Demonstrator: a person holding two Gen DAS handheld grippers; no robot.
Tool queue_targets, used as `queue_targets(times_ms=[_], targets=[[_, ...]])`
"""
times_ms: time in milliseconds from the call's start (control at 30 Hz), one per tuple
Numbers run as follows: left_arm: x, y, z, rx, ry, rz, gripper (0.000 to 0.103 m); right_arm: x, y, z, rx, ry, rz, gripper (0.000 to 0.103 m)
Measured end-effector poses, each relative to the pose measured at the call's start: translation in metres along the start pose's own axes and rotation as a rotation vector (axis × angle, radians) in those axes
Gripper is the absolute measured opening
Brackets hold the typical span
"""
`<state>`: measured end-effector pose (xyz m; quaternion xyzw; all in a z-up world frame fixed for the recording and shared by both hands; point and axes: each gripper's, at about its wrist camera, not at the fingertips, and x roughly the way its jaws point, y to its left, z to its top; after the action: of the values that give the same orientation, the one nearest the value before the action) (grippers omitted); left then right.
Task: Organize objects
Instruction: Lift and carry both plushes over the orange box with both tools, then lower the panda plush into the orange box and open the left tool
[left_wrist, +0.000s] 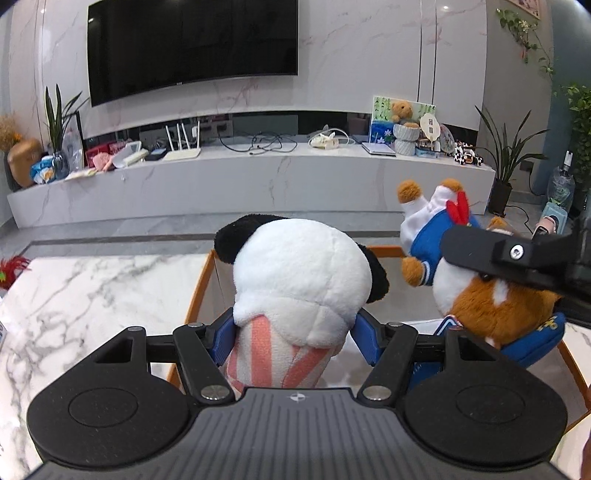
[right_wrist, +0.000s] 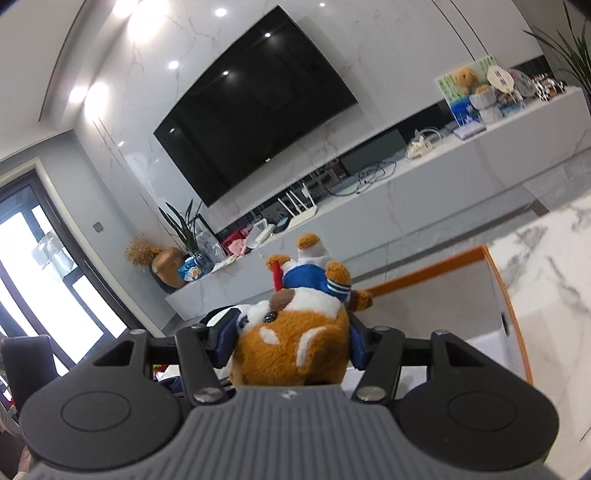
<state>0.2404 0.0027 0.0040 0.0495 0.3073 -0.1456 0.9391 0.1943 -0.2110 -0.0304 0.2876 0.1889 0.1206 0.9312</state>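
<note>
My left gripper (left_wrist: 293, 338) is shut on a panda plush (left_wrist: 299, 280) with a pink striped body, held upright over an orange-rimmed box (left_wrist: 195, 299). My right gripper (right_wrist: 291, 341) is shut on a brown and white dog plush (right_wrist: 295, 332) in a blue sailor top, held upside down with its legs pointing away. In the left wrist view that dog plush (left_wrist: 476, 295) hangs just right of the panda, with the right gripper's black body (left_wrist: 517, 258) over it. The box rim also shows in the right wrist view (right_wrist: 424, 273).
The box stands on a white marble table (left_wrist: 92, 306). Behind it runs a long marble TV bench (left_wrist: 258, 177) with cables, a router and ornaments, under a wall TV (left_wrist: 192, 44). Potted plants (left_wrist: 502, 166) stand at the right. A red feathered item (left_wrist: 11, 269) lies at the table's left edge.
</note>
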Motion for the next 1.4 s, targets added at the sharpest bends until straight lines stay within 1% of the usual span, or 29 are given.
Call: queue_targets(times_ms=[200,400,467,633,833,900,1000,1167,1233,1400], targets=[[-0.002,-0.005,-0.006,0.014,0.009,0.006,0.076,0.009,0.001,-0.011,-0.038,0.032,-0.035,0.060],[0.003,-0.008,-0.003,0.016,0.020,0.003,0.075,0.019,0.005,-0.021,-0.099,0.074,-0.076,0.060],[0.007,-0.008,-0.002,0.014,0.030,0.003,0.075,0.022,0.004,-0.021,-0.103,0.075,-0.084,0.059],[0.016,-0.006,-0.003,-0.024,0.051,0.002,0.075,0.025,-0.001,-0.022,-0.074,0.078,-0.104,0.058],[0.020,-0.008,-0.006,-0.018,0.068,0.027,0.075,0.035,-0.009,-0.026,-0.019,0.094,-0.127,0.058],[0.020,-0.011,-0.006,-0.017,0.070,0.038,0.075,0.037,-0.007,-0.025,-0.024,0.098,-0.146,0.058],[0.022,-0.019,-0.007,0.027,0.088,0.066,0.075,0.041,-0.006,-0.025,-0.013,0.130,-0.209,0.058],[0.028,-0.028,-0.007,0.099,0.138,0.089,0.074,0.046,0.001,-0.023,-0.081,0.189,-0.325,0.058],[0.032,-0.032,-0.009,0.127,0.170,0.104,0.070,0.051,0.000,-0.025,-0.106,0.225,-0.356,0.059],[0.039,-0.028,-0.014,0.099,0.262,0.072,0.066,0.057,0.003,-0.027,-0.160,0.289,-0.406,0.060]])
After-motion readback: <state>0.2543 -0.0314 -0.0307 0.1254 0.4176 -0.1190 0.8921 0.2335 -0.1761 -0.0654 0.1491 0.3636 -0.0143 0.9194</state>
